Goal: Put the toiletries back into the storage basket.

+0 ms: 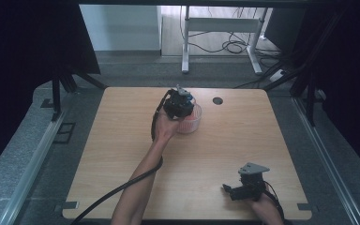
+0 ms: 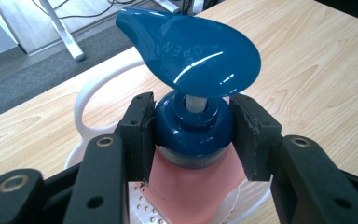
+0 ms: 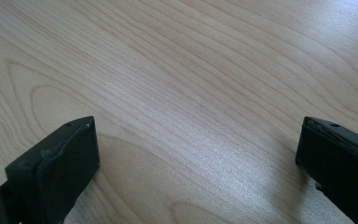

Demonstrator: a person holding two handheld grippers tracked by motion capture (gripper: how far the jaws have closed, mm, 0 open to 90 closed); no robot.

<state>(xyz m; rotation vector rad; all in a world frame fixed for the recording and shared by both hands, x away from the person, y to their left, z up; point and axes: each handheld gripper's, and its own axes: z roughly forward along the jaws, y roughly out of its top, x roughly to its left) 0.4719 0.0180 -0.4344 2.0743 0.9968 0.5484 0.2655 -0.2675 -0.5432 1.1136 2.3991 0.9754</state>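
A pink pump bottle (image 2: 196,186) with a glossy blue pump head (image 2: 189,51) marked OPEN stands in a white perforated basket (image 2: 86,93). My left gripper (image 2: 193,135) is shut on the bottle's blue collar, one pad on each side. In the high view this left gripper (image 1: 180,104) sits over the basket (image 1: 193,123) at the far middle of the table. Near the front right edge, my right gripper (image 1: 227,191) lies low and points left. Its jaws stand wide open over bare wood, with nothing between them, in the right gripper view (image 3: 198,149).
The wooden table (image 1: 215,150) has a round cable hole (image 1: 217,101) at the back, right of the basket. Black frame legs stand at both sides. Beyond the far edge are grey floor, a white desk frame (image 1: 220,28) and cables.
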